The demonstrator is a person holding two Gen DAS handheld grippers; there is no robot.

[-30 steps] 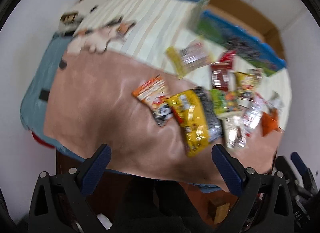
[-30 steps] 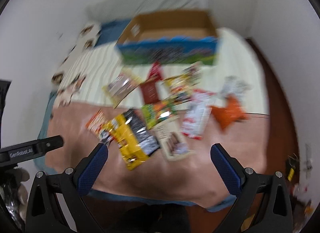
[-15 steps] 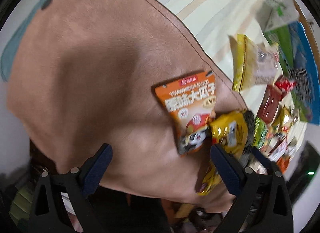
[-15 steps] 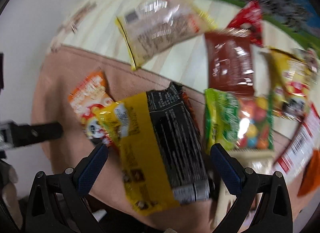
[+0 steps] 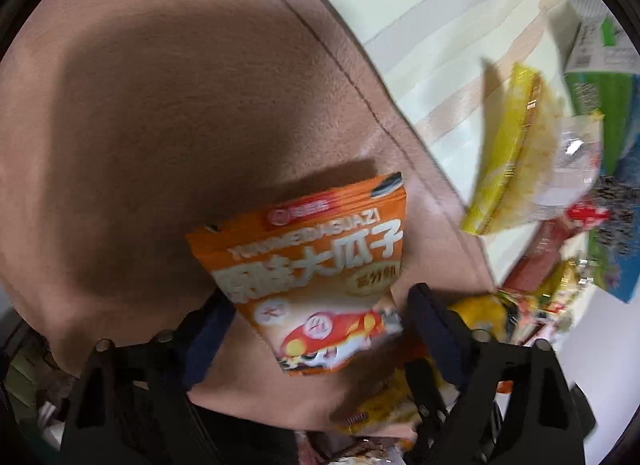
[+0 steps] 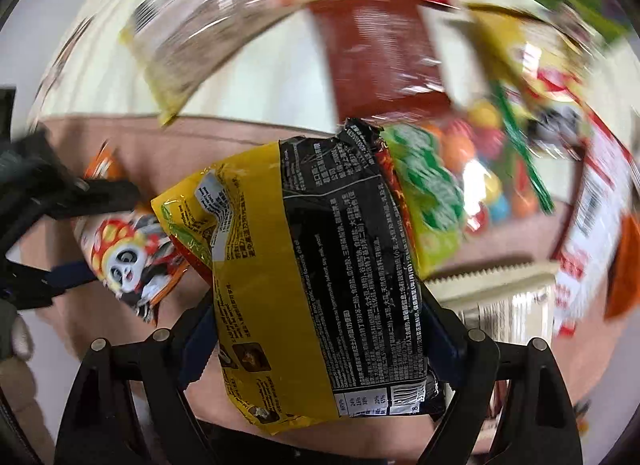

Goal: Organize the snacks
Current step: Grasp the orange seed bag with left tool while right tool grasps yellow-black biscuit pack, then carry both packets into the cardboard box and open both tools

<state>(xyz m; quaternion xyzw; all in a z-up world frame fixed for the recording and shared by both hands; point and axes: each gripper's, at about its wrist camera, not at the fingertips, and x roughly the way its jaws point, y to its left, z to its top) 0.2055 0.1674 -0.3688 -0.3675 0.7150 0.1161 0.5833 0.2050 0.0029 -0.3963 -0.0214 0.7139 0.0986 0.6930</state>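
Note:
An orange sunflower-seed packet (image 5: 320, 273) lies on the pink-brown blanket (image 5: 140, 125). My left gripper (image 5: 316, 317) is open with its two fingers on either side of the packet's lower half. The packet also shows in the right wrist view (image 6: 128, 261), with the left gripper (image 6: 72, 225) on it. A yellow and black noodle packet (image 6: 316, 277) lies beside it. My right gripper (image 6: 320, 329) is open, its fingers straddling the noodle packet's lower half.
More snack packets lie to the right: a clear and yellow bag (image 5: 528, 161), a dark red bag (image 6: 384, 49), a green candy bag (image 6: 436, 201), a white and red packet (image 6: 592, 225). A green and blue cardboard box (image 5: 600, 105) stands at the far right on the striped sheet (image 5: 420, 25).
Both grippers have moved down and forward to the bed. The left one now straddles the orange packet, the right one the yellow and black packet. Both gaps have narrowed.

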